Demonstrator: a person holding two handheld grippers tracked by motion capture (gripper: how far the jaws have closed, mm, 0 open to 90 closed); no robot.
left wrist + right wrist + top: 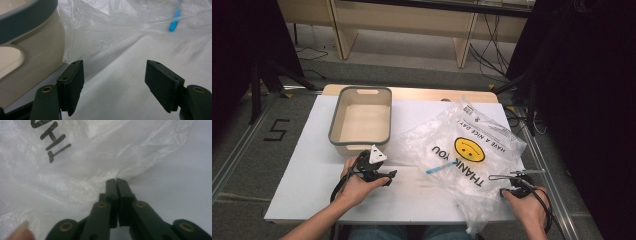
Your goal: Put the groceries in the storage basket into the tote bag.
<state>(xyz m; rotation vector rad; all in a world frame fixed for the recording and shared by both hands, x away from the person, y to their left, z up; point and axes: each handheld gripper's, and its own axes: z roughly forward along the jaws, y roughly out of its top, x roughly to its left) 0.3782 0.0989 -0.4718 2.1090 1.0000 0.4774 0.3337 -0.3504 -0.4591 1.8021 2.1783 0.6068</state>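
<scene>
1 basin (360, 119) empty; plastic bag (467, 155) holds blue pen (439, 167).

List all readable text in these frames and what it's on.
"THANK YOU": black letters on the clear plastic bag, upside down in the high view.
"HAVE A NICE DAY!": smaller print on the same bag, along the yellow smiley face.
"5": black mark on the floor left of the table.
Fine print by the bag's far edge: too small to read.
</scene>
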